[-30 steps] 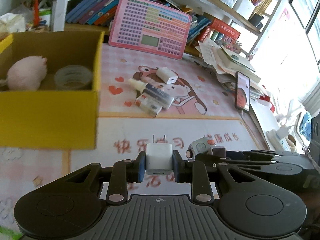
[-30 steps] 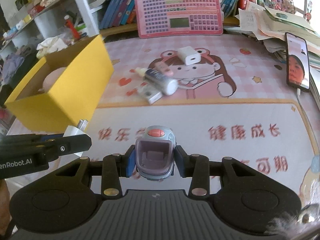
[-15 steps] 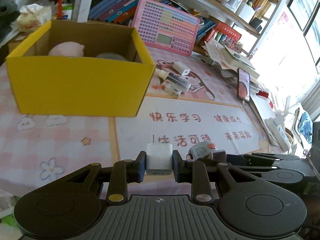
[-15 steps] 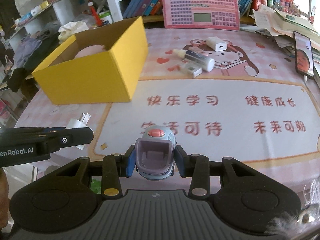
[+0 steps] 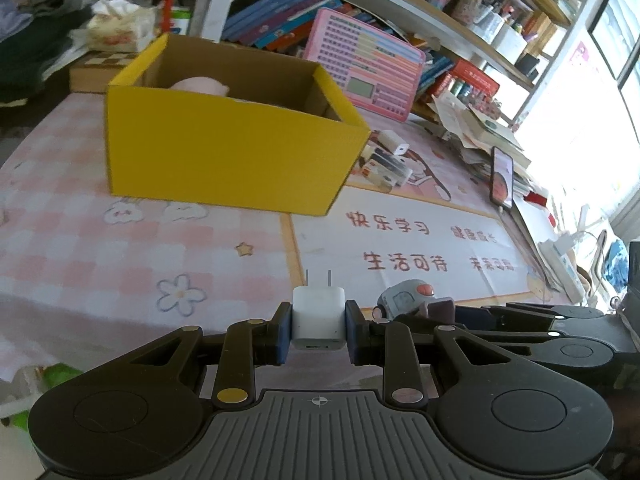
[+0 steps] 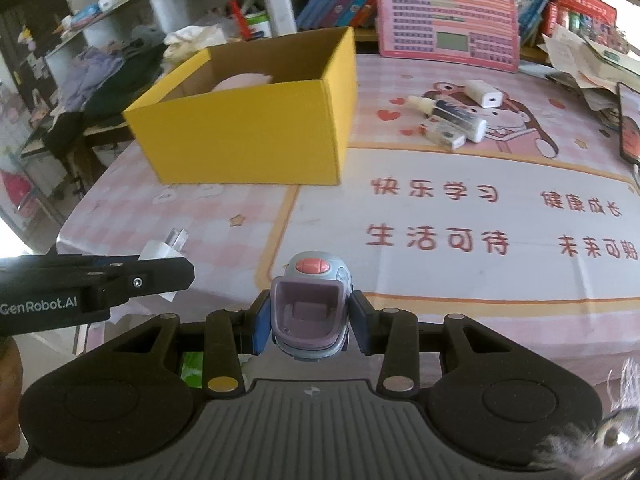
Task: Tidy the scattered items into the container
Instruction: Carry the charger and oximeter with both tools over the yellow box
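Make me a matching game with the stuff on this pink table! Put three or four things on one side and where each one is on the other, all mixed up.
Things:
1. white plug charger
2. grey toy with red button
3. pink plush
4. phone

Places:
A. inside the yellow box
B. in the right tongs
C. by the paper pile
D. in the left tongs

Pairs: 1-D, 2-B, 3-A, 4-C

pink keyboard toy (image 6: 448,42) | phone (image 5: 502,178) (screen lit) | books (image 5: 272,26)
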Demonstrator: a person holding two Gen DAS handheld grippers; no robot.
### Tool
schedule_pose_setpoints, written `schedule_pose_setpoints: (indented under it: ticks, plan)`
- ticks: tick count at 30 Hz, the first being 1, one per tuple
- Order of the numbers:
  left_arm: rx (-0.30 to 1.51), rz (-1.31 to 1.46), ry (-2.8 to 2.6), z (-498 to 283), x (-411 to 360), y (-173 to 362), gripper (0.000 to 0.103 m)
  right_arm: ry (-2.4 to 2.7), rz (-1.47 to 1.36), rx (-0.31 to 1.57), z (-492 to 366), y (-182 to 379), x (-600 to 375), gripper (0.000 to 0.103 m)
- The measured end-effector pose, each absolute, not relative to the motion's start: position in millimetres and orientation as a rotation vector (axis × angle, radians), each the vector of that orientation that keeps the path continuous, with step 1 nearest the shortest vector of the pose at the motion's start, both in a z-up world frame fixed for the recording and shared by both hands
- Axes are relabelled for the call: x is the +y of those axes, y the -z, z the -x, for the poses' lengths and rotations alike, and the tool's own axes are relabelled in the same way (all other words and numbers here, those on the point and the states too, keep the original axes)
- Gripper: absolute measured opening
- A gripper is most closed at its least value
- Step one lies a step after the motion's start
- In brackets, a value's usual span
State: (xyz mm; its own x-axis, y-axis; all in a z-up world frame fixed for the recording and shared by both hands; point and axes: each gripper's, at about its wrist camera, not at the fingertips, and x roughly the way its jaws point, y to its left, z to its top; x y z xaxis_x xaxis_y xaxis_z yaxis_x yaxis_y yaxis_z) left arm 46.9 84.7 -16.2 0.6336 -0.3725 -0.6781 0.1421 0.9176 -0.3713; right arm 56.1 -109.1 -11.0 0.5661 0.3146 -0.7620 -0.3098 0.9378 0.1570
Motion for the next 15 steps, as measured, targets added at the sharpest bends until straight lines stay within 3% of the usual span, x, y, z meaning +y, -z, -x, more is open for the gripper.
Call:
schedule_pose_setpoints:
  ticks: [15]
  plan:
    - [0.812,0.325,0.260,-32,119,16,0.025,-0.426,0.047,0.878,-48,6,-73,0.038]
